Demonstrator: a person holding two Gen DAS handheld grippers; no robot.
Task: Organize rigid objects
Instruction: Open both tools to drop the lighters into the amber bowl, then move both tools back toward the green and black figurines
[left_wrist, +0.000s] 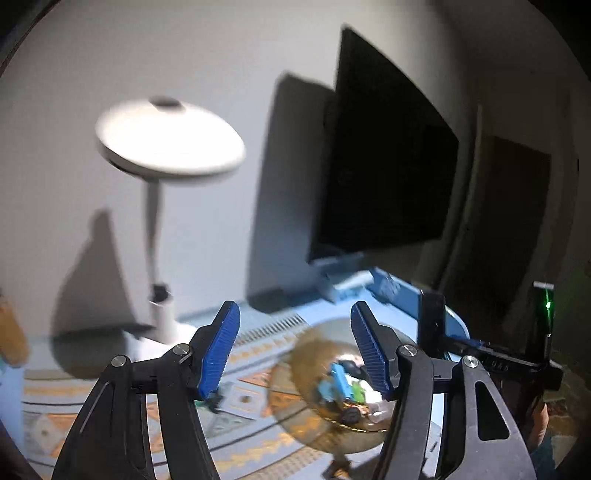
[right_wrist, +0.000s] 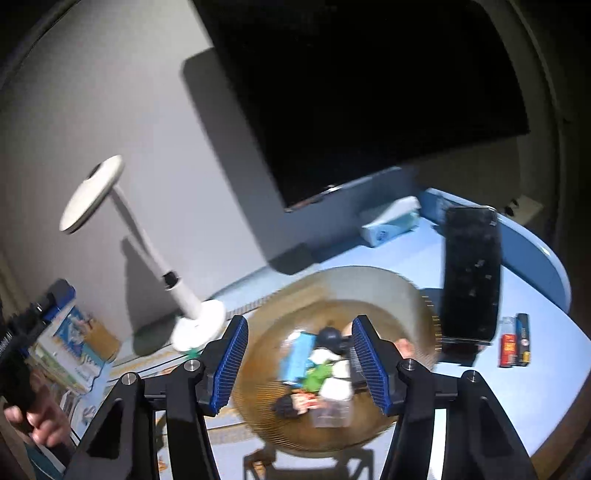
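Far left in the right wrist view, a hand (right_wrist: 40, 424) grips the black handle of the other tool beside a printed cardboard box (right_wrist: 79, 332). Next comes a white desk lamp (right_wrist: 177, 284) with a flat disc head, thin stem and round base, standing on the pale blue counter (right_wrist: 498, 398). Left hand-held gripper (left_wrist: 295, 350): jaws apart, ribbed blue pads (left_wrist: 221, 347), black struts, nothing between them, raised above a patterned woven mat (left_wrist: 255, 380). Right hand-held gripper (right_wrist: 298, 362): likewise released, empty, hovering over the bowl. The bowl (right_wrist: 369, 284) is round, amber, translucent with fine ribbing, motion-blurred, sitting mid-counter just right of the lamp base. The rigid objects (right_wrist: 317, 373) lie heaped inside it: a light blue box, green piece, dark round lumps, white bits, a clear plastic cup; details too smeared to tell. Behind, a big black flat screen (right_wrist: 369, 92) against a grey wall. Right of the bowl, a tissue pack (right_wrist: 391, 221), then a glossy black phone (right_wrist: 471, 277) propped upright, then small red and black boxes (right_wrist: 515, 343) near the counter's rounded edge.
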